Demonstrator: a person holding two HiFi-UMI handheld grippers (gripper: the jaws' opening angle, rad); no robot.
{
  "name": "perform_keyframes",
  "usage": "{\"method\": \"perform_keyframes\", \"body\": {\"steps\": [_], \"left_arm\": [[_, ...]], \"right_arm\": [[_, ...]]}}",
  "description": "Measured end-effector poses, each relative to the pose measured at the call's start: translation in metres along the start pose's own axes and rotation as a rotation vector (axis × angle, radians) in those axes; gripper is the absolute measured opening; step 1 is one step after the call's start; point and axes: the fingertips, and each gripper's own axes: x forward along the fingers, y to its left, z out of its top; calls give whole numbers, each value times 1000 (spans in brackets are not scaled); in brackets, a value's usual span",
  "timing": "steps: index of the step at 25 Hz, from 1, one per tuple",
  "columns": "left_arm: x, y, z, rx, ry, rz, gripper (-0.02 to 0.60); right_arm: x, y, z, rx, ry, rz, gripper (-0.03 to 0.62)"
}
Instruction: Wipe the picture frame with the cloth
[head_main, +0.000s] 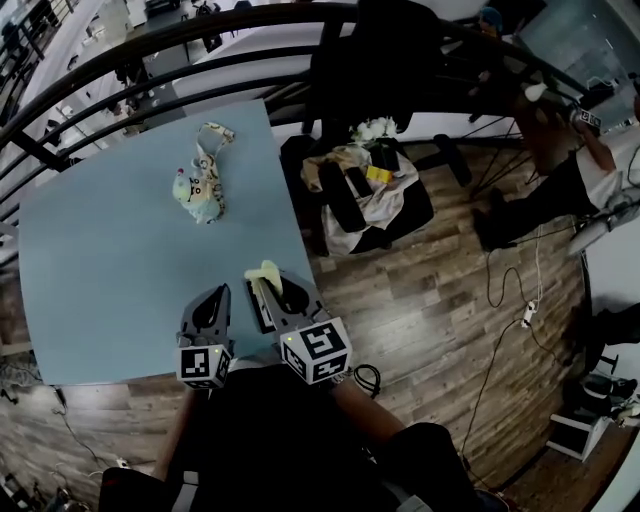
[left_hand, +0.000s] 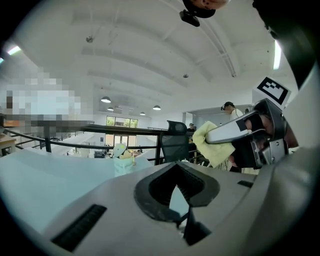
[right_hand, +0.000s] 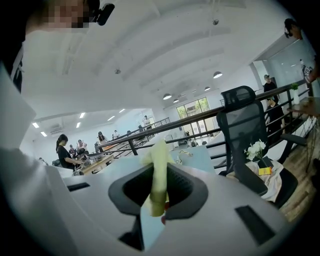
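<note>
Right tongs (head_main: 268, 288) tight on yellow cloth (right_hand: 159, 170), left tongs (head_main: 215, 297) together and empty, over pale-blue table (head_main: 100, 250) beside black railing (head_main: 150, 45).

The cloth (head_main: 264, 270) is pale yellow and soft, bunched into a narrow fold. It is pinched between the closed jaws of the right gripper (head_main: 272, 290), and its loose end stands up past them (right_hand: 159, 170). It is held over the near right part of the light blue table (head_main: 100, 270). The picture frame (head_main: 200, 188) is a small mint and cream piece with cartoon decoration and a looped cord at its far end. It sits on the far middle of the table, well apart from the cloth (left_hand: 212, 145).
</note>
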Motion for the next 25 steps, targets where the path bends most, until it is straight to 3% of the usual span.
{"method": "perform_keyframes", "body": {"steps": [4, 25], "left_arm": [[9, 0, 5, -15, 7, 12, -3], [22, 22, -51, -34, 137, 82, -3]], "right_arm": [[9, -5, -7, 26, 21, 7, 57], [53, -35, -73, 72, 213, -10, 58]]}}
